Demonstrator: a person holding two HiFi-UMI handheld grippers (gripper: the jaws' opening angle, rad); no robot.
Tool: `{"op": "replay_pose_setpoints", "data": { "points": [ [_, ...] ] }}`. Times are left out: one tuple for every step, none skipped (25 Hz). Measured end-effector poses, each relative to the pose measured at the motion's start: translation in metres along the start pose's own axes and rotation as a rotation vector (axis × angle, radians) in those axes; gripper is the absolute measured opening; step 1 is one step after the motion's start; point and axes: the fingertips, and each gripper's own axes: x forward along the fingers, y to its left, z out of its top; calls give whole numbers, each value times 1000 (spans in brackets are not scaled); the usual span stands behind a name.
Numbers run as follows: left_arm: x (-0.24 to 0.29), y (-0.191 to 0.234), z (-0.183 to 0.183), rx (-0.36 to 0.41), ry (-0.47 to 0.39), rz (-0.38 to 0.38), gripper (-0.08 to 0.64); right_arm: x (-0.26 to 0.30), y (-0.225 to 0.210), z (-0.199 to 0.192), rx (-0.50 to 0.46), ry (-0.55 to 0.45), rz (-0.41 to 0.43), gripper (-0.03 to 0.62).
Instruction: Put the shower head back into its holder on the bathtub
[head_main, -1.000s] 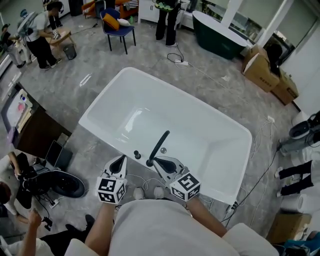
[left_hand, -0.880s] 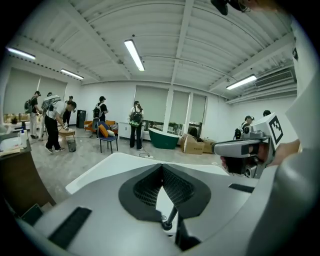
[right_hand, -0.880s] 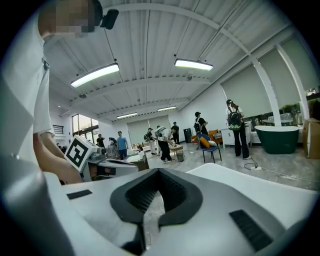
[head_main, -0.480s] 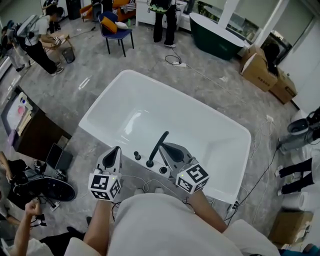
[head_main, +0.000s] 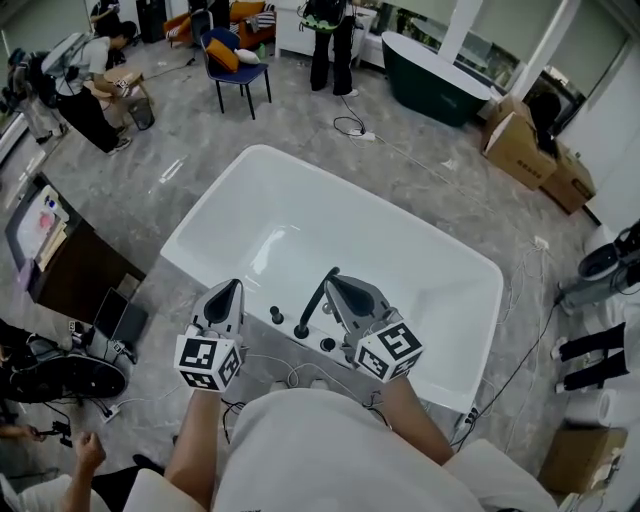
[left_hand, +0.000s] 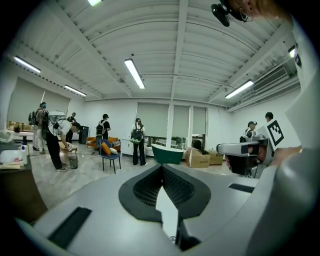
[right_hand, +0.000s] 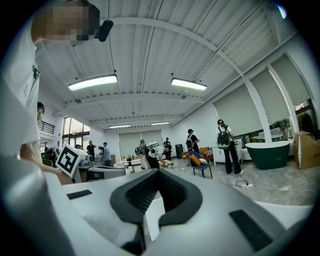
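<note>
In the middle of a grey marbled floor (head_main: 150, 170), a large white bathtub (head_main: 420, 228) sits at an angle. Beyond the bathtub's far side stand a dark green tub (head_main: 430, 80) and a blue chair (head_main: 238, 65). Cardboard boxes (head_main: 540, 150) lie past its far right corner.

At the bathtub's near rim, a person holds a gripper in each hand. The left gripper (head_main: 232, 287) hangs just outside that near rim, its jaws clenched together on nothing. The right gripper (head_main: 335, 282) hangs above the near rim, its jaws likewise pressed together and empty.

Between the two, the black shower head (head_main: 318, 298) stands with its lower end at the holder on the bathtub's near rim. It leans up over the basin, its top just beside the right gripper's tips. Small black knobs (head_main: 275, 315) flank it on the rim.
</note>
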Motion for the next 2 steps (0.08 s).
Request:
{"op": "replay_pose_setpoints", "data": {
  "points": [
    [-1,0,0,1,1,1,9,-1,0,0,0,0,-4,14],
    [-1,0,1,2,1,1,9,-2,-1,1,0,0,-8,14]
  ]
}}
